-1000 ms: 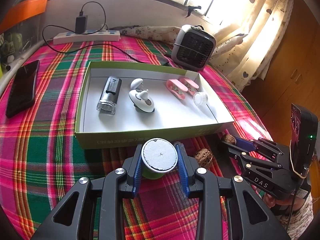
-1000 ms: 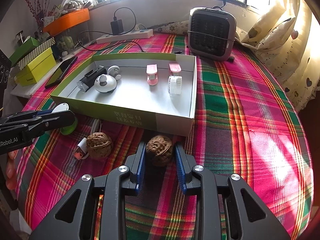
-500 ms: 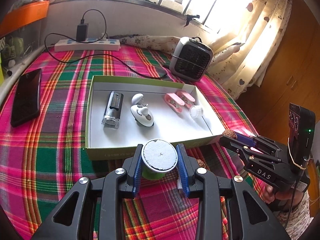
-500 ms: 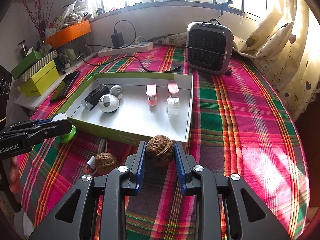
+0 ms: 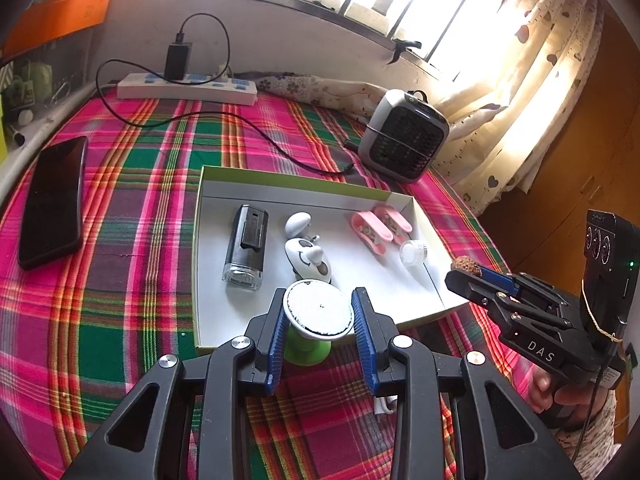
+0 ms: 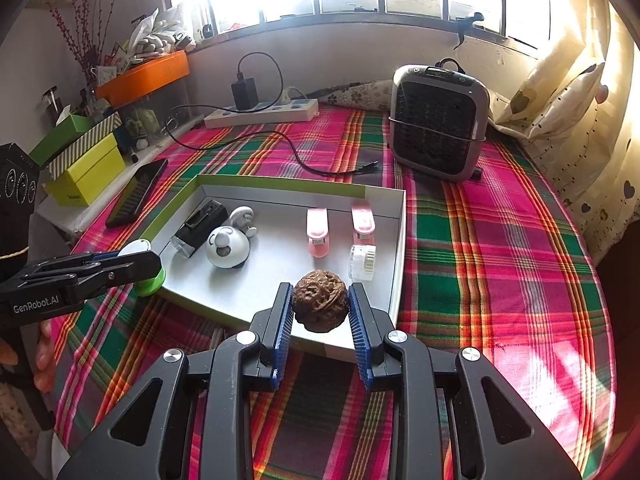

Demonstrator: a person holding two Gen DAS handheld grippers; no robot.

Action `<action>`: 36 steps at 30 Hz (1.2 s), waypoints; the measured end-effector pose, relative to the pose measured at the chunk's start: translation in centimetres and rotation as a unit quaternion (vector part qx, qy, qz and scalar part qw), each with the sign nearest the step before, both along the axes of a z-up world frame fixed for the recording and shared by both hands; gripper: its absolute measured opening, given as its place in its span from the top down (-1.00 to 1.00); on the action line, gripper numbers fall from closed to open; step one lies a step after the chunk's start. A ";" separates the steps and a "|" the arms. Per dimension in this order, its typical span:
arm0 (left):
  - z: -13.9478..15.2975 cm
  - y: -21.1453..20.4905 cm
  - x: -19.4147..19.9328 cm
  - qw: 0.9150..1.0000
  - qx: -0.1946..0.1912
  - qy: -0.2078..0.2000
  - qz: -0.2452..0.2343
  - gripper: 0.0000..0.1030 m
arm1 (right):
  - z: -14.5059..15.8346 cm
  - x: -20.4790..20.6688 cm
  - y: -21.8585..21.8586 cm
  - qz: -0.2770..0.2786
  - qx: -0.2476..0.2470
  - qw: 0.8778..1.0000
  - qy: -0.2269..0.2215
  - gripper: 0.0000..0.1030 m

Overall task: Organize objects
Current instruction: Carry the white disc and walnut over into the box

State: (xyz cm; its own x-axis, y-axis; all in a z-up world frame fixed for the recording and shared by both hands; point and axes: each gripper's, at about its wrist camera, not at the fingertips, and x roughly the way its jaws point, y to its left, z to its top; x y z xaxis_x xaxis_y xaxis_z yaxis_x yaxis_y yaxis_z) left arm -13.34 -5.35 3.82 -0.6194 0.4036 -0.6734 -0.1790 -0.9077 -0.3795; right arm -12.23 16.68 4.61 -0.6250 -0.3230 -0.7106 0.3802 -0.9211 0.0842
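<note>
My left gripper [image 5: 319,312] is shut on a green suction-cup piece with a white round top [image 5: 318,314], held above the near edge of the shallow green-rimmed box [image 5: 280,182]. My right gripper [image 6: 319,304] is shut on a brown walnut [image 6: 319,301], held above the box's near right corner [image 6: 396,292]. In the box lie a black-and-clear lighter-like case [image 5: 246,246], a white round toy [image 5: 306,260], two pink clips [image 5: 378,228] and a small clear jar [image 5: 412,252]. The right gripper with the walnut [image 5: 466,266] shows at the right of the left wrist view.
A black phone [image 5: 52,200] lies left of the box. A small grey heater [image 5: 402,136] stands behind it, with a power strip, charger and black cable [image 5: 188,84] at the back. Green and yellow boxes [image 6: 84,164] stand on the left ledge. A curtain hangs at right.
Both grippers have risen from the tablecloth with their objects and moved forward over the box's near edge. The second walnut and the small plug on the cloth have dropped out of view.
</note>
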 end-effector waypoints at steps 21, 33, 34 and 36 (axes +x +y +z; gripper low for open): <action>-1.6 -0.5 -2.5 1.000 0.003 -0.022 0.005 0.44 | -0.9 -4.2 -2.7 0.028 0.013 0.999 -0.018 0.44; -2.1 -0.4 -2.9 1.000 -0.001 -0.027 0.002 0.44 | -1.2 -7.2 -5.6 0.054 0.021 0.998 -0.024 0.44; -2.0 -0.4 -2.9 1.000 -0.003 -0.026 0.001 0.44 | -1.3 -7.5 -5.8 0.055 0.023 0.998 -0.026 0.44; -2.0 -0.4 -2.9 1.000 -0.002 -0.026 0.002 0.44 | -1.6 -7.9 -6.2 0.058 0.026 0.998 -0.030 0.44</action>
